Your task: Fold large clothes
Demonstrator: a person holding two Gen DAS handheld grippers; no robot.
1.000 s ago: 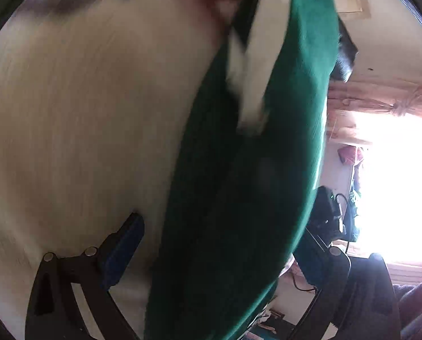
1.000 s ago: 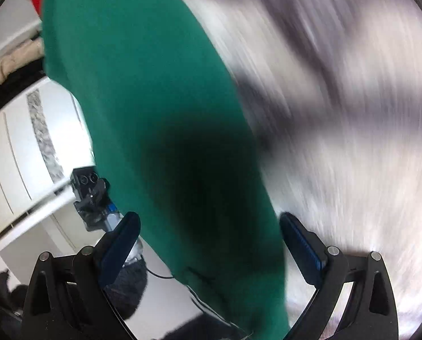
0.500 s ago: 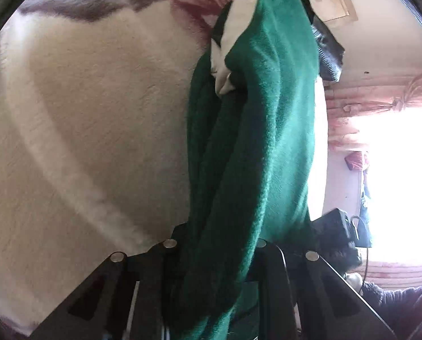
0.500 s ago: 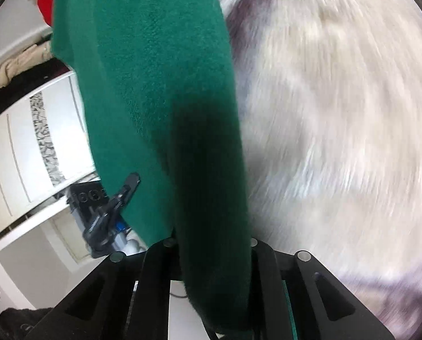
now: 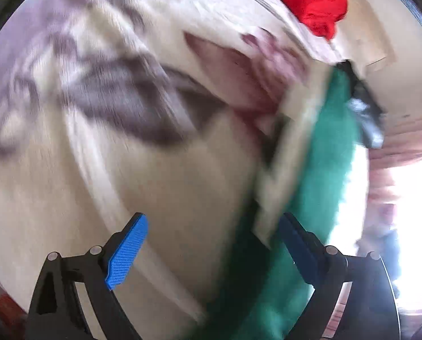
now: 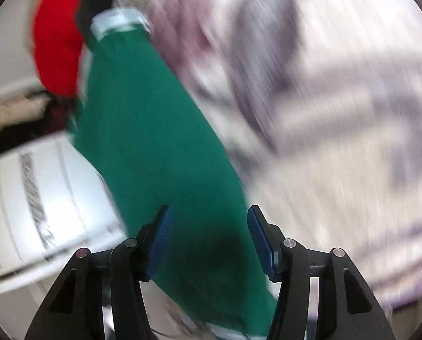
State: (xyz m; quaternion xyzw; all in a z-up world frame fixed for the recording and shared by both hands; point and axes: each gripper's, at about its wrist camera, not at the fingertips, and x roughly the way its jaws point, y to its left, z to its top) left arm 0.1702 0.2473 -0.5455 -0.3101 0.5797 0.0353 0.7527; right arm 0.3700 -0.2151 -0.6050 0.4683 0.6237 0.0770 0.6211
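I am spreading both hand-held grippers, left and right, wide, the soft green fleece garment running lengthwise straight ahead between the right one's pads.

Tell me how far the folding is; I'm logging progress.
Done: the green garment looks doubled into a long band on the fluffy blanket. In hand: nothing; left gripper and right gripper are open. Left: likely further folds, though blur hides detail.
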